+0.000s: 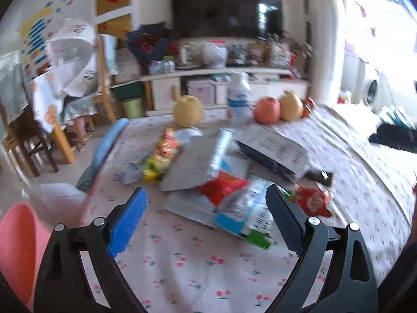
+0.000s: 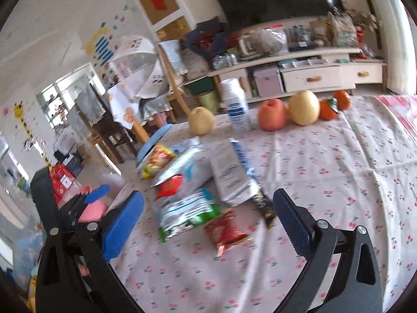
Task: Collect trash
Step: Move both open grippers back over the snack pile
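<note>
- Left wrist view, nearest first: the left claw (image 1: 206, 219) has its jaws spread wide and holds nothing, hovering above the tabletop (image 1: 182, 266) just short of the wrapper pile (image 1: 208, 177).
- Just ahead of that claw lies a blue-and-white packet (image 1: 245, 216) with a barcode and a green edge, its near corner between the jaws; a red wrapper (image 1: 224, 186) sits touching it on the far side.
- Right wrist view: the right claw (image 2: 208, 216) is likewise spread and empty, with a crumpled red foil wrapper (image 2: 225, 230) closest to it and the same blue-and-white packet just left of that foil.
- Beyond the pile stand a white bottle (image 1: 238, 96), an apple (image 1: 267, 109) and two pears; these look like keepers, not trash.
- Judged handling: the wrappers seem light, thin, crinkly and slick, so they will likely slide or fold rather than resist. A pinch on a raised, creased edge should hold better than one on a flat face.
- A pink container (image 1: 18, 250) sits at the tabletop's left edge, near the left claw; whether it is the trash bin I cannot tell.
</note>
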A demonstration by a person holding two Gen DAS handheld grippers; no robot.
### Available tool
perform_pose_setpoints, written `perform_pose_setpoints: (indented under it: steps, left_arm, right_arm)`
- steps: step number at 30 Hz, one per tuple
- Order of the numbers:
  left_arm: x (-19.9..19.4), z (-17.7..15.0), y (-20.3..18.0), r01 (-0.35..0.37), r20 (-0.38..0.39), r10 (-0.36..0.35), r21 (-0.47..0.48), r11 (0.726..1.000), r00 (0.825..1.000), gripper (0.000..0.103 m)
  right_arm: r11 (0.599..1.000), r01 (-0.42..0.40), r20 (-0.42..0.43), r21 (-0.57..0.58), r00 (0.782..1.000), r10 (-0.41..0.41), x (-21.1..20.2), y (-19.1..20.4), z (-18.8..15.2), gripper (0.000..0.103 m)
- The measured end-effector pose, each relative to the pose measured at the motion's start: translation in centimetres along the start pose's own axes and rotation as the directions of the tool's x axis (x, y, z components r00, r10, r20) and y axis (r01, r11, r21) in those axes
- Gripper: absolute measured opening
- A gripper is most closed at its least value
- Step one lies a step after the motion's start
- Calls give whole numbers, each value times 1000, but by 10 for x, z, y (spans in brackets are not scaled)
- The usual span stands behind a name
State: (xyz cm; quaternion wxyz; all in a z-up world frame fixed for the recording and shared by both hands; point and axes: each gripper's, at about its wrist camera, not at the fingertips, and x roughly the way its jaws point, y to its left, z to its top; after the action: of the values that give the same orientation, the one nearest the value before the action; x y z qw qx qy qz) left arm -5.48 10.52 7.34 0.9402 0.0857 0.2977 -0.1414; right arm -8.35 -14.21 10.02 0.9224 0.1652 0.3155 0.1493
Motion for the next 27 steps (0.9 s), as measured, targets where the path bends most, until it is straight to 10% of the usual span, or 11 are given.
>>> perform_pose_setpoints:
  steps: [8, 20, 27]
  left_arm:
    - [34, -5, -46, 82, -106, -64, 167, 982, 992, 93]
    - [73, -2, -46, 109, -203, -74, 166, 980, 976, 90]
    - [85, 0, -48, 125, -234, -85, 161, 979, 969, 78]
  right_arm:
    - [998, 62, -68, 20, 996, -61, 24, -39, 10, 98]
    - [989, 108, -251, -105, 959, -132, 78, -48, -4, 96]
    - [984, 126, -311, -127, 937, -160, 100, -57, -9, 76]
